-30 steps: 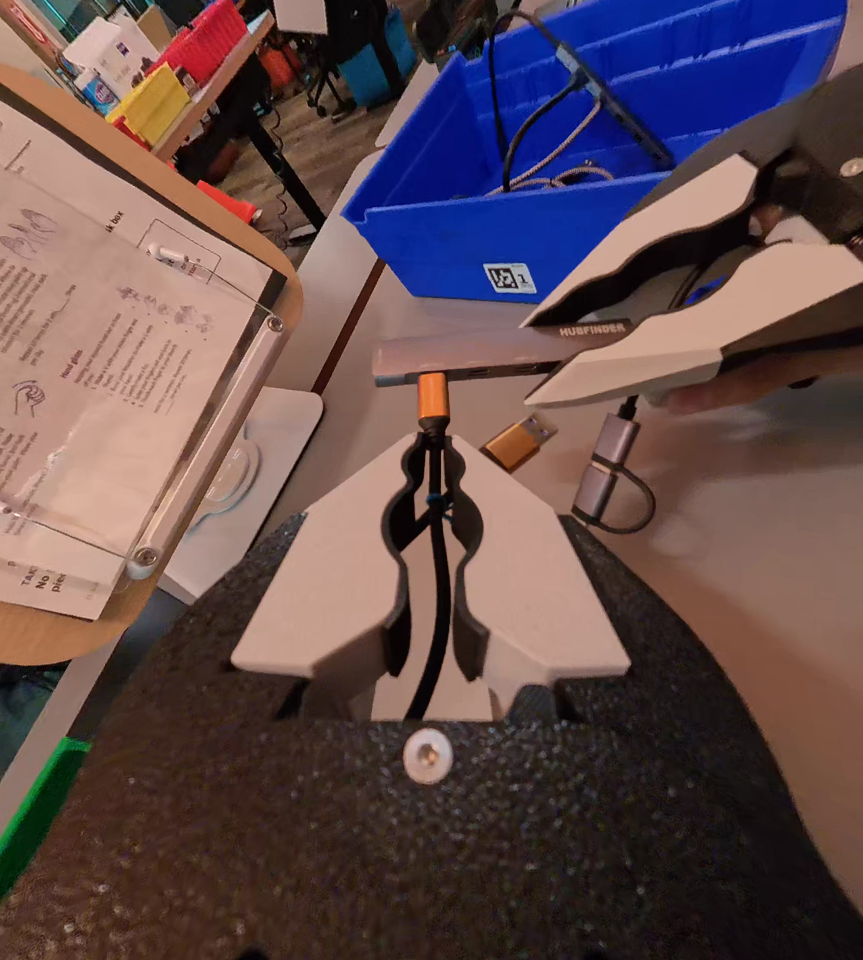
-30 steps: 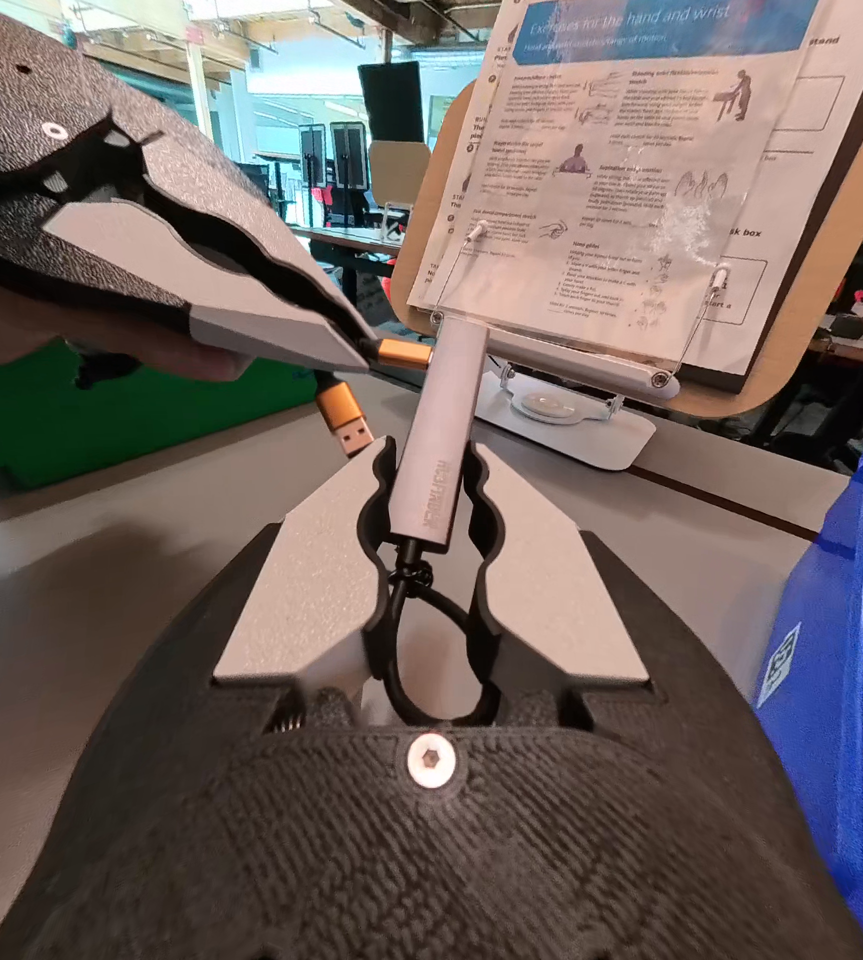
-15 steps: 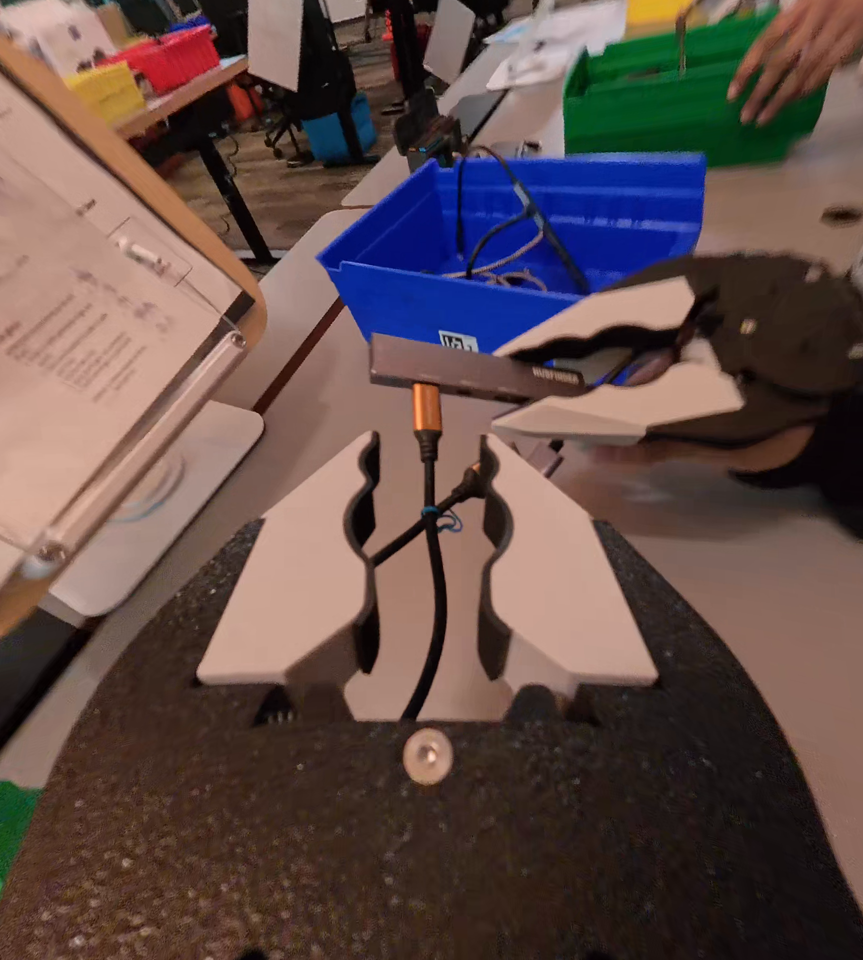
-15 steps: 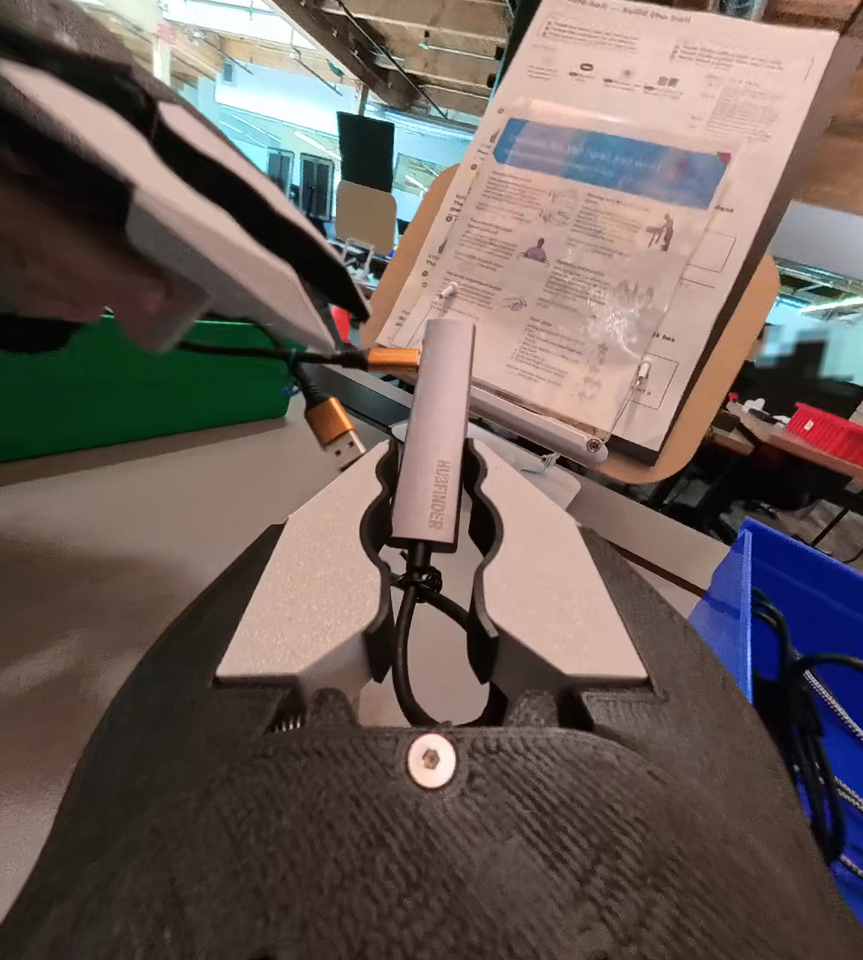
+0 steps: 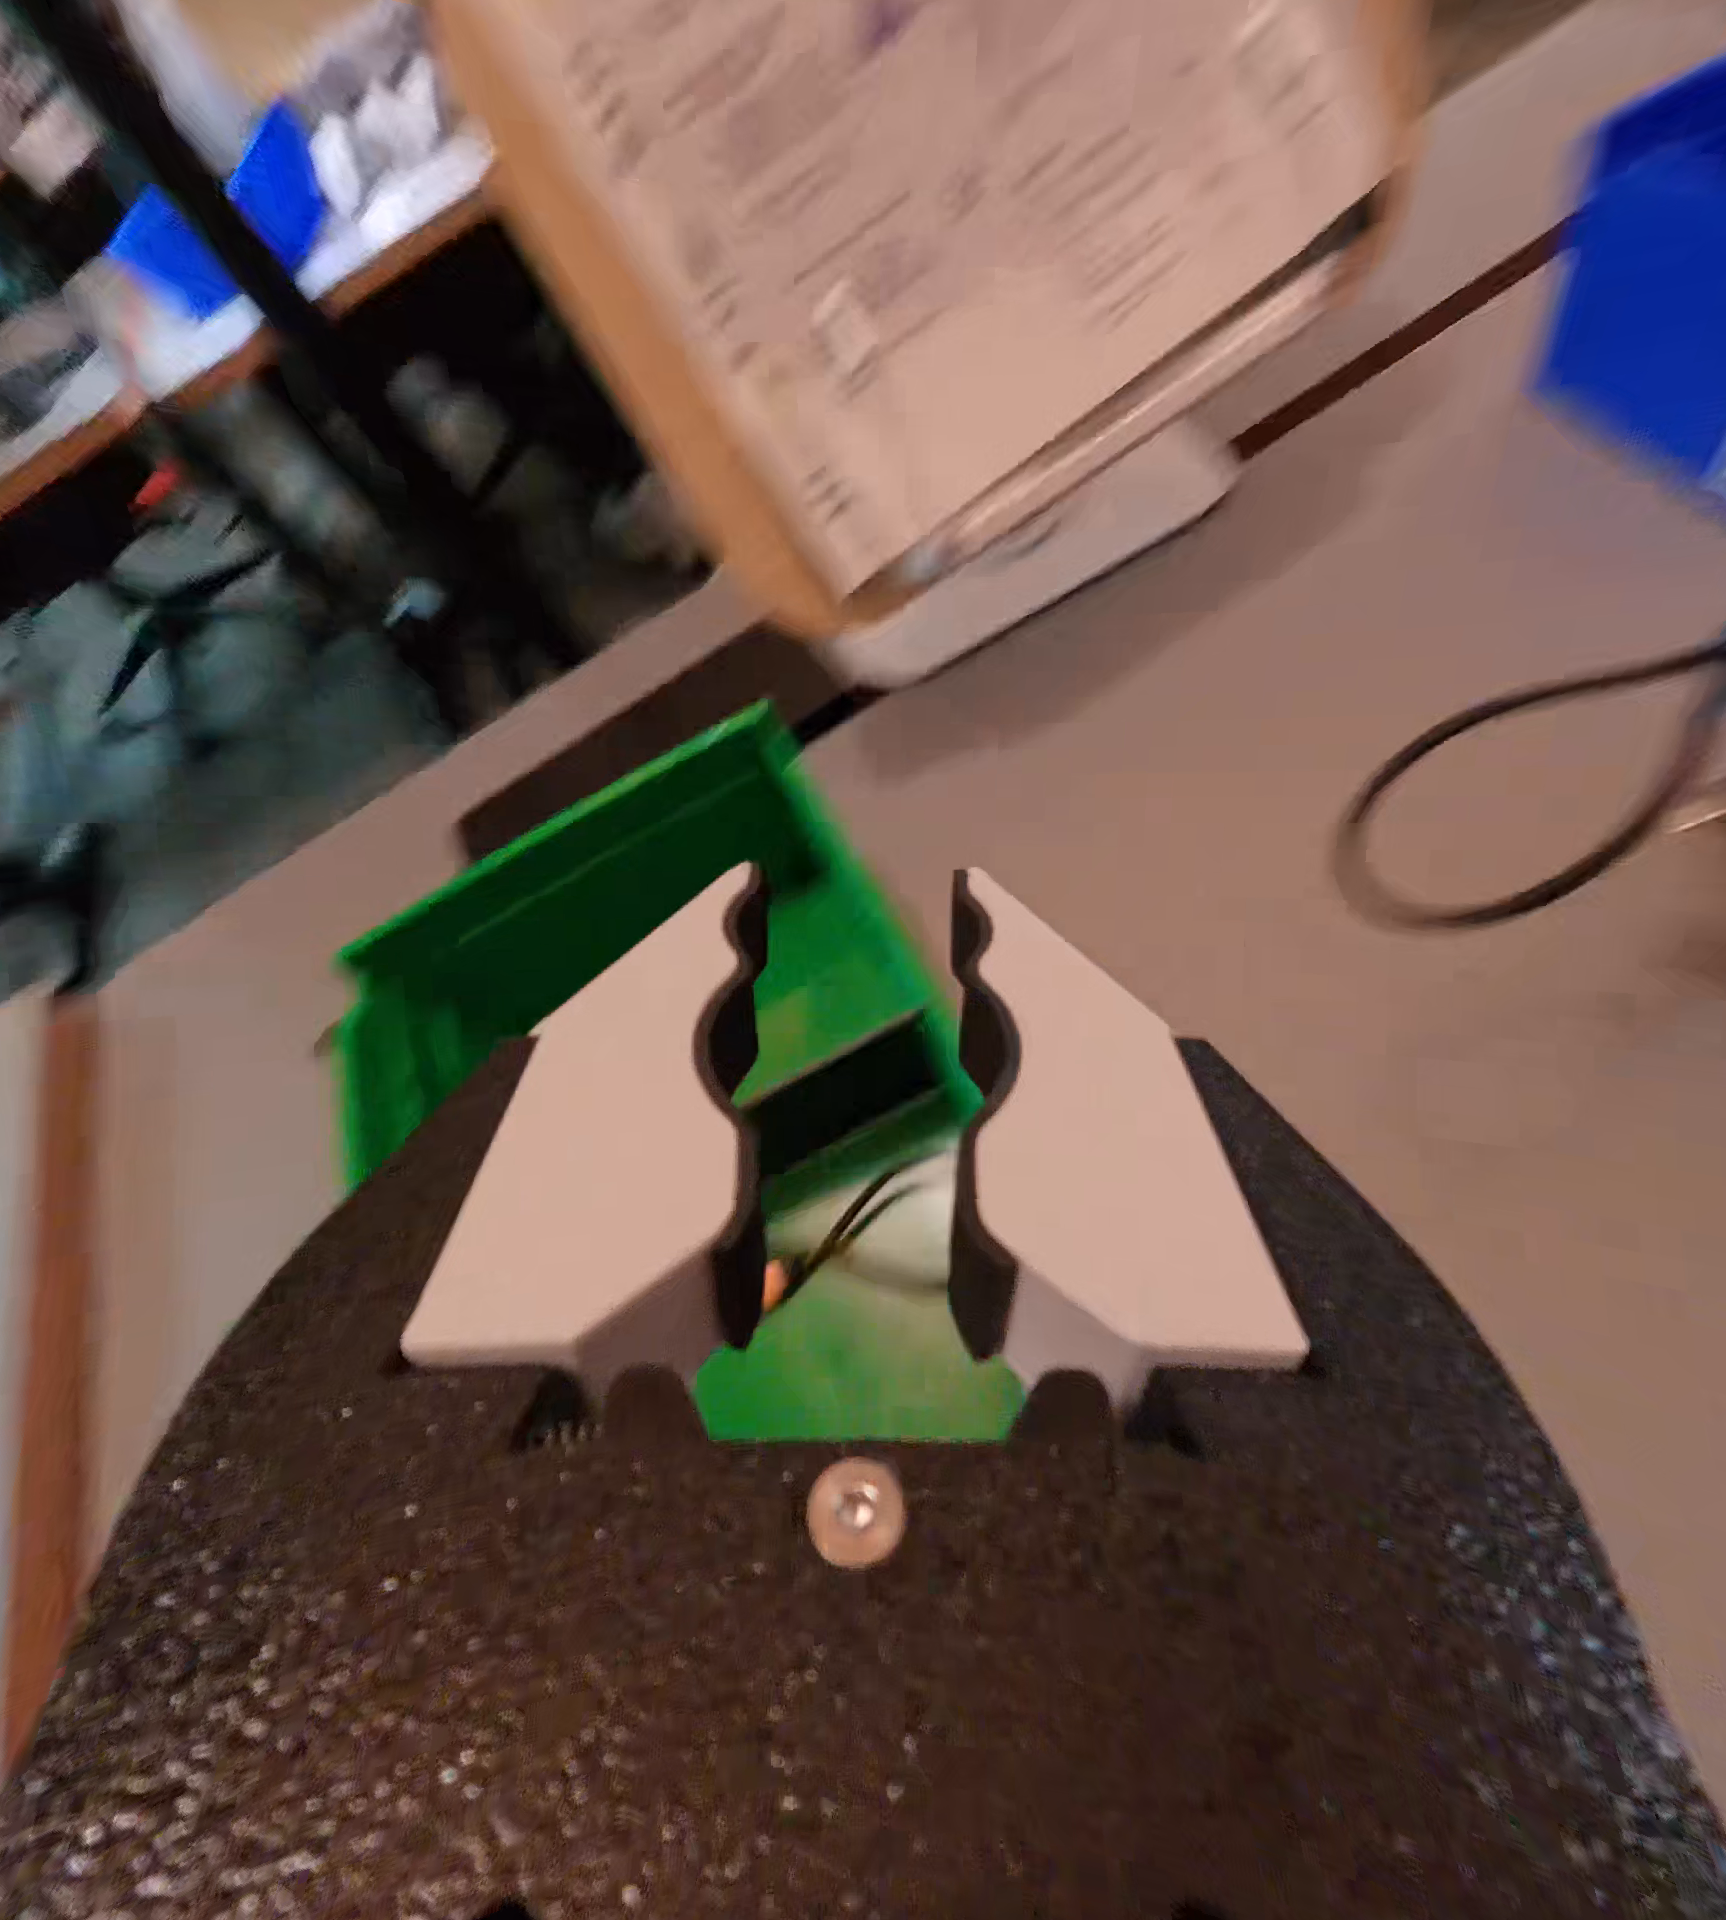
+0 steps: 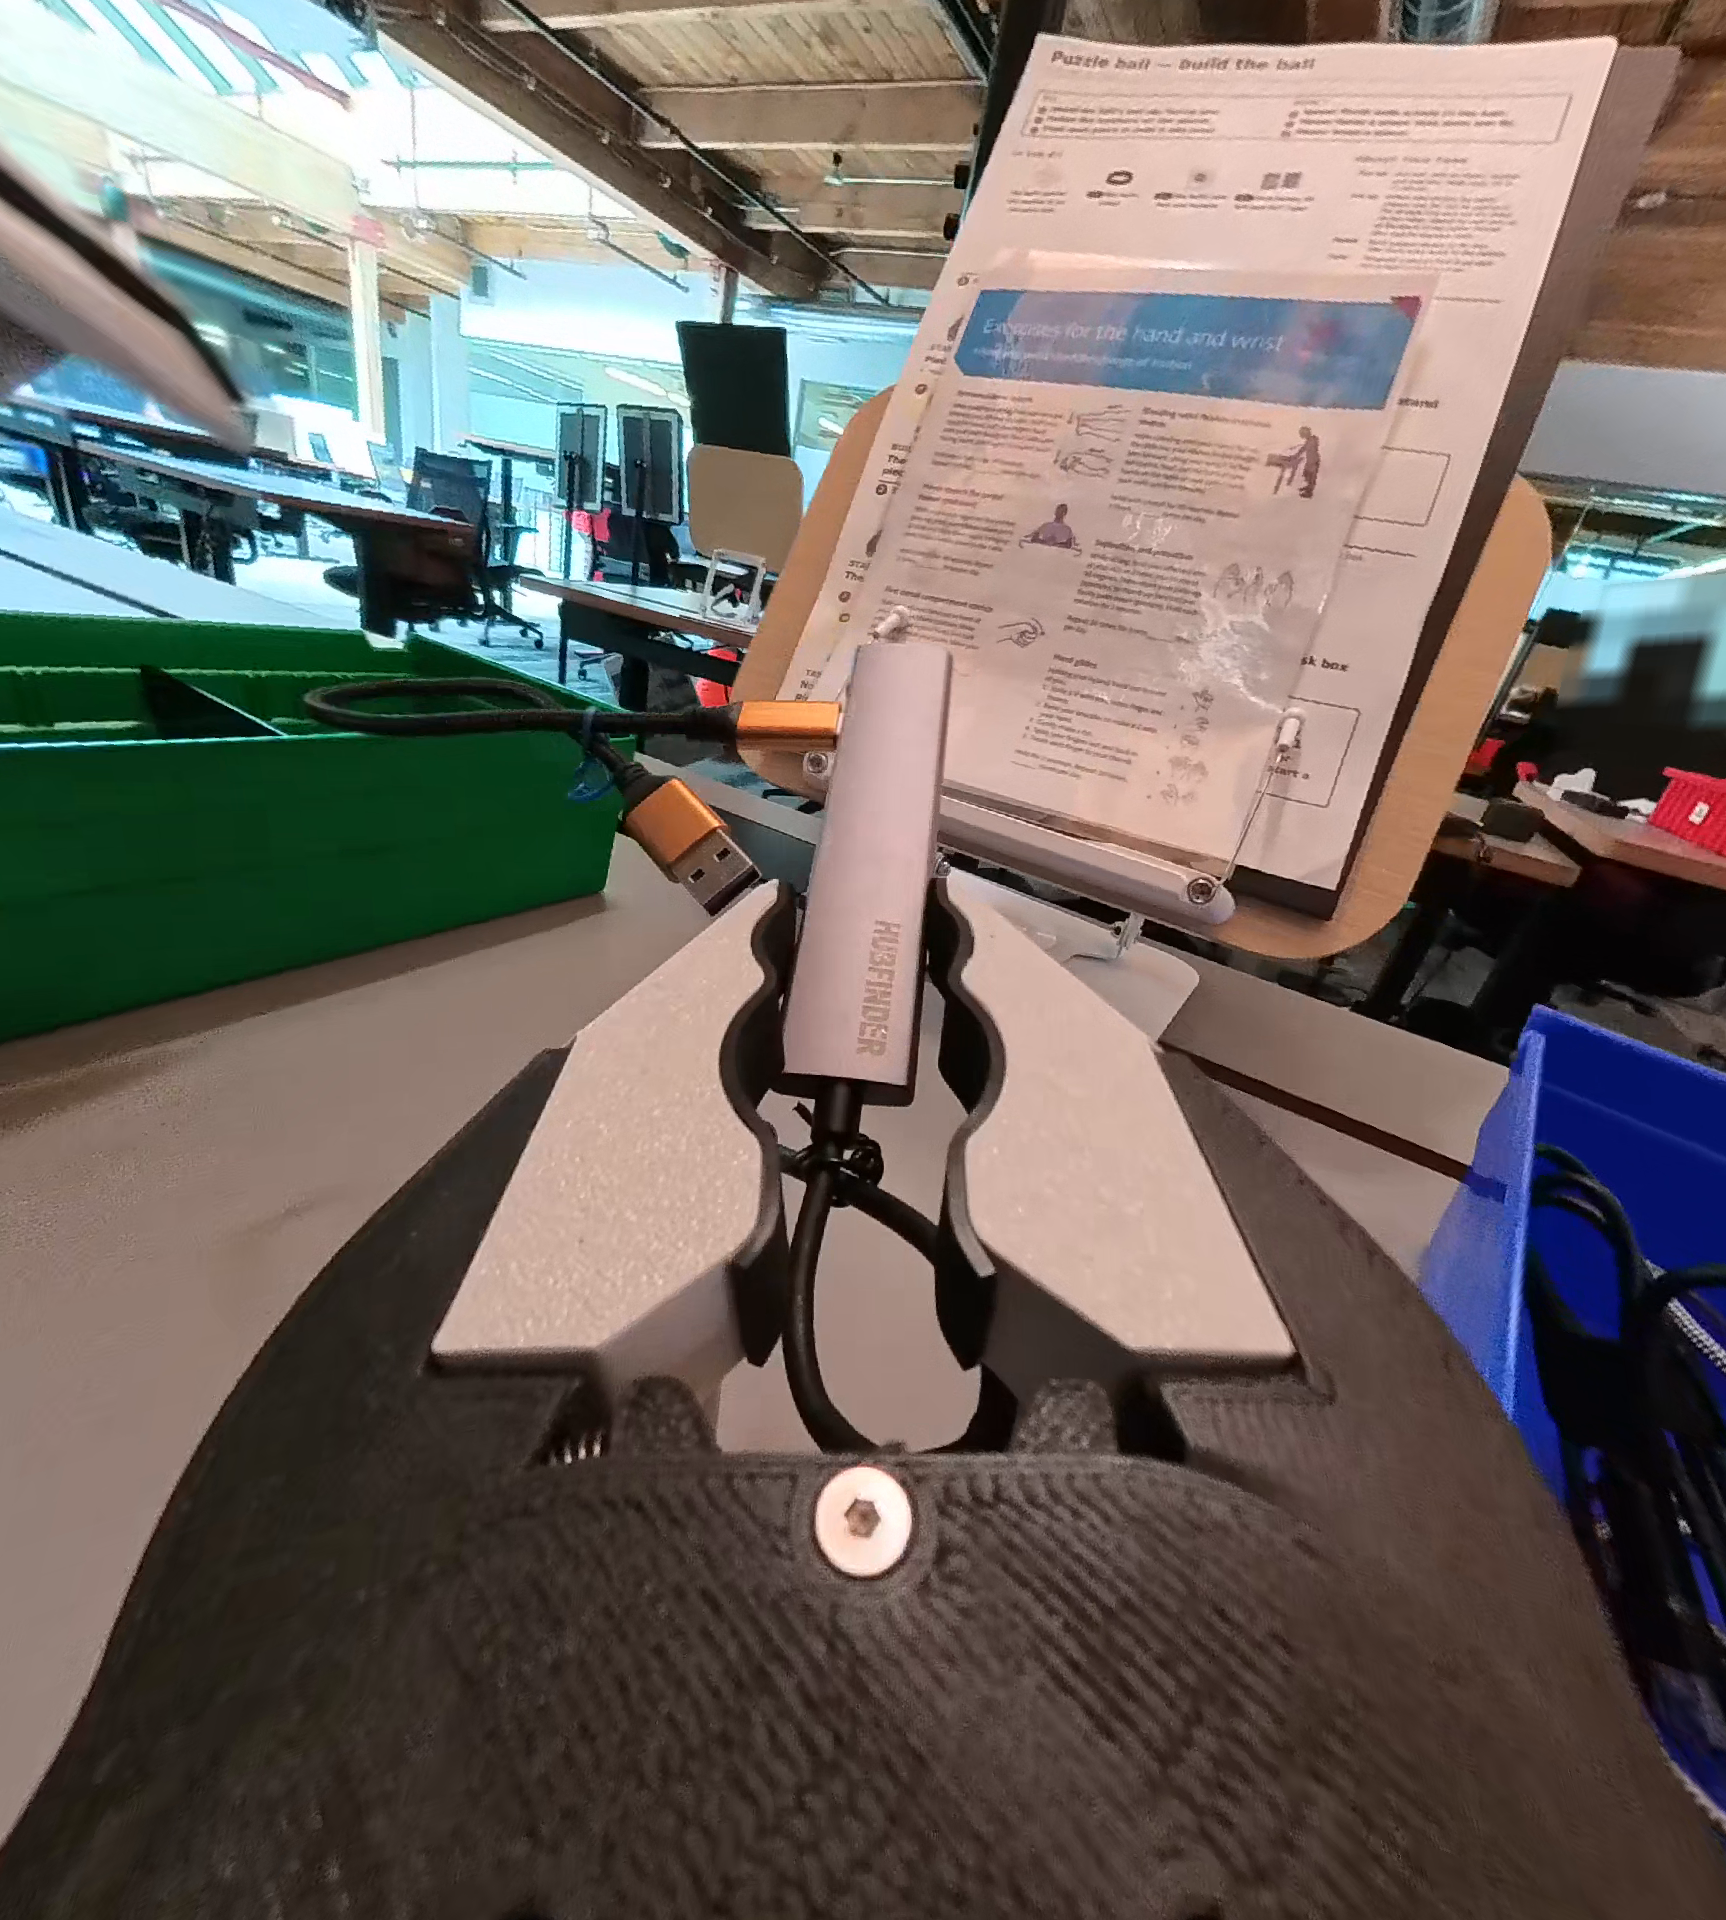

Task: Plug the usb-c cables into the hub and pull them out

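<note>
My right gripper (image 6: 859, 894) is shut on the grey hub (image 6: 874, 862) and holds it upright above the table. An orange usb-c plug (image 6: 786, 725) sits in the hub's left side. Its black cable (image 6: 464, 704) loops out to the left, and its orange USB-A end (image 6: 687, 847) hangs free. My left gripper (image 5: 857, 878) is open and empty above a green bin (image 5: 568, 914); the view is blurred. It also shows blurred at the upper left of the right wrist view (image 6: 59, 281). A black cable loop (image 5: 1410, 831) shows at the right of the left wrist view.
A document stand with printed sheets (image 6: 1202, 499) stands behind the hub. The green bin (image 6: 215, 831) is on the left. A blue bin (image 6: 1669, 1247) with several cables is on the right. Something white with a dark cable (image 5: 869, 1226) lies in the green bin. There is about 25 cm between the tips of the two grippers.
My left gripper has opened, let go of the orange cable and swung away left over the green bin. The plug stays in the hub, which my right gripper still holds.
</note>
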The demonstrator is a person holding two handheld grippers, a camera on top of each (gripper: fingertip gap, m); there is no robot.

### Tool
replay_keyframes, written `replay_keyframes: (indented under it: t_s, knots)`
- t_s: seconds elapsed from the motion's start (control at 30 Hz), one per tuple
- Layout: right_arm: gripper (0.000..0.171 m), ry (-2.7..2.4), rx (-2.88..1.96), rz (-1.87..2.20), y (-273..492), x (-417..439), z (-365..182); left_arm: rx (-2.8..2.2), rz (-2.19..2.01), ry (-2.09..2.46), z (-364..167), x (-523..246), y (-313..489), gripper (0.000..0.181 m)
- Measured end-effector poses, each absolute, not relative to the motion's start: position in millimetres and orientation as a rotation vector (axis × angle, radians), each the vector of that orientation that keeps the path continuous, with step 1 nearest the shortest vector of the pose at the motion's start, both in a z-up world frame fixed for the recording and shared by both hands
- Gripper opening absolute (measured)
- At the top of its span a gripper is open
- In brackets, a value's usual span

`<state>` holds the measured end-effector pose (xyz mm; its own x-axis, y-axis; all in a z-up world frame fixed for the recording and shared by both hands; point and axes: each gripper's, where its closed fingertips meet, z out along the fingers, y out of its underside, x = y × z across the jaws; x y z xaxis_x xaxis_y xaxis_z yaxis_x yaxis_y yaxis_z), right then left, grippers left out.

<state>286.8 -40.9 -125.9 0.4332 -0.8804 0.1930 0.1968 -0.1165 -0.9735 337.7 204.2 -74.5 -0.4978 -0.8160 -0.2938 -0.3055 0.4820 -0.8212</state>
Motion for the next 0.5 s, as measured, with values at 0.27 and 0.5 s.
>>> replay_keyframes:
  t_s: [0.27,0.5]
  knots:
    - [0.024,0.697,-1.392,-1.008,-42,290,-135,-1.546,-0.430,2.263,-200,335,305,0.052]
    - [0.024,0.716,-1.395,-0.979,-42,292,-140,-1.852,-0.423,2.179,-256,354,326,0.053]
